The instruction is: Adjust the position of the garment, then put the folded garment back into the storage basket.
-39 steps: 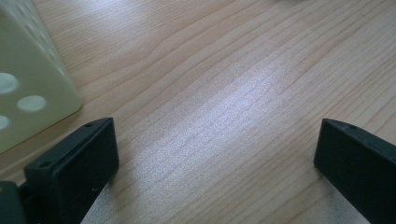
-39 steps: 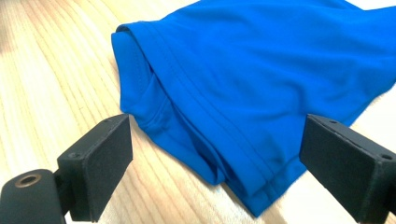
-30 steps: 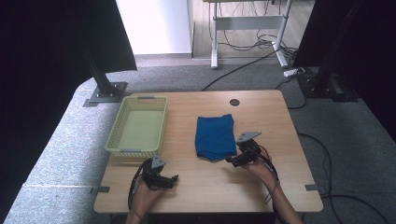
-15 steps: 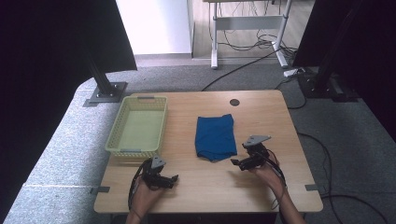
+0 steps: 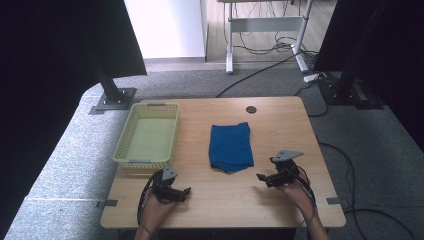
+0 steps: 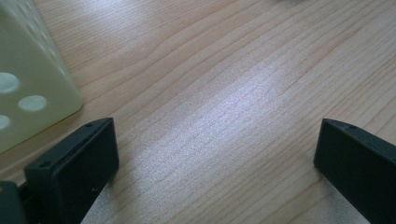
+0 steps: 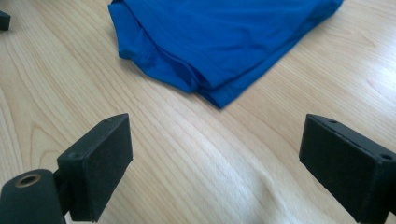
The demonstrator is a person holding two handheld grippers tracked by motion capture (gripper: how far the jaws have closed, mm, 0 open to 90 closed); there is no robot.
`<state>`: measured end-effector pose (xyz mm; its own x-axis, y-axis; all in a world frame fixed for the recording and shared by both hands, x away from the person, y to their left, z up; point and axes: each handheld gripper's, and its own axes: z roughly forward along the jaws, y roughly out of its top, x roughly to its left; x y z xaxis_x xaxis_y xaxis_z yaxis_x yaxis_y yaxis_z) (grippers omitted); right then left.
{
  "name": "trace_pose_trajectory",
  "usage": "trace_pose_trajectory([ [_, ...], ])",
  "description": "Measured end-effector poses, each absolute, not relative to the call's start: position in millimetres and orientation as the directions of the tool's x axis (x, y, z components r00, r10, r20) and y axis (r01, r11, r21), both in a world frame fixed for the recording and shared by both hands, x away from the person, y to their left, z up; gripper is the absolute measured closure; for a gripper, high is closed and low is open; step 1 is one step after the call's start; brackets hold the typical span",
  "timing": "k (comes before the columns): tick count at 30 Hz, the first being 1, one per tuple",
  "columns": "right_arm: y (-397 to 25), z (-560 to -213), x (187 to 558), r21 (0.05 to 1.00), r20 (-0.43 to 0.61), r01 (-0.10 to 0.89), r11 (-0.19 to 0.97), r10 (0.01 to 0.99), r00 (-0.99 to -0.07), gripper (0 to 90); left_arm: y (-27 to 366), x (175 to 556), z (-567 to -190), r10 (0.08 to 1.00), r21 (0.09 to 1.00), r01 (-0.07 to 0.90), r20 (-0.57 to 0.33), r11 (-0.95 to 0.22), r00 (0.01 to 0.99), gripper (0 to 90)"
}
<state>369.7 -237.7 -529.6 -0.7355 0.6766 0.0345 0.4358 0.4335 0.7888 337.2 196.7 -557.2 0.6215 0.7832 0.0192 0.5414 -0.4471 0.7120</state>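
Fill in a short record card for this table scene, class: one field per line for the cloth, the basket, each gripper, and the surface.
cloth: blue cloth, folded, flat on the table, held by nothing
basket: pale green basket, left of the cloth, nothing visible inside
left gripper: left gripper, jaws wide apart, near the basket's front corner, holding nothing
right gripper: right gripper, jaws wide apart, aimed at the cloth's near edge, not touching it
surface: wooden table
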Motion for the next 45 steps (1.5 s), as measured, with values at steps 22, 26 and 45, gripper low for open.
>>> trace_pose_trajectory([
  [22, -277.8, -559.8, 339.9, 0.751, 0.036, 0.509, 0.420, 0.744, -0.668, 9.1, 196.6, 337.2, -557.3, 0.784, 0.713, 0.541, 0.018, -0.445, 0.621, 0.0],
  [26, -279.3, -562.0, 336.2, 0.741, 0.028, 0.517, 0.428, 0.750, -0.661, 9.0, 196.4, 337.3, -557.3, 0.785, 0.713, 0.542, 0.019, -0.445, 0.619, 0.0],
  [45, -277.6, -562.5, 332.4, 0.733, 0.008, 0.521, 0.437, 0.761, -0.649, 7.2, 196.1, 337.2, -557.3, 0.787, 0.713, 0.544, 0.019, -0.443, 0.617, 0.0],
])
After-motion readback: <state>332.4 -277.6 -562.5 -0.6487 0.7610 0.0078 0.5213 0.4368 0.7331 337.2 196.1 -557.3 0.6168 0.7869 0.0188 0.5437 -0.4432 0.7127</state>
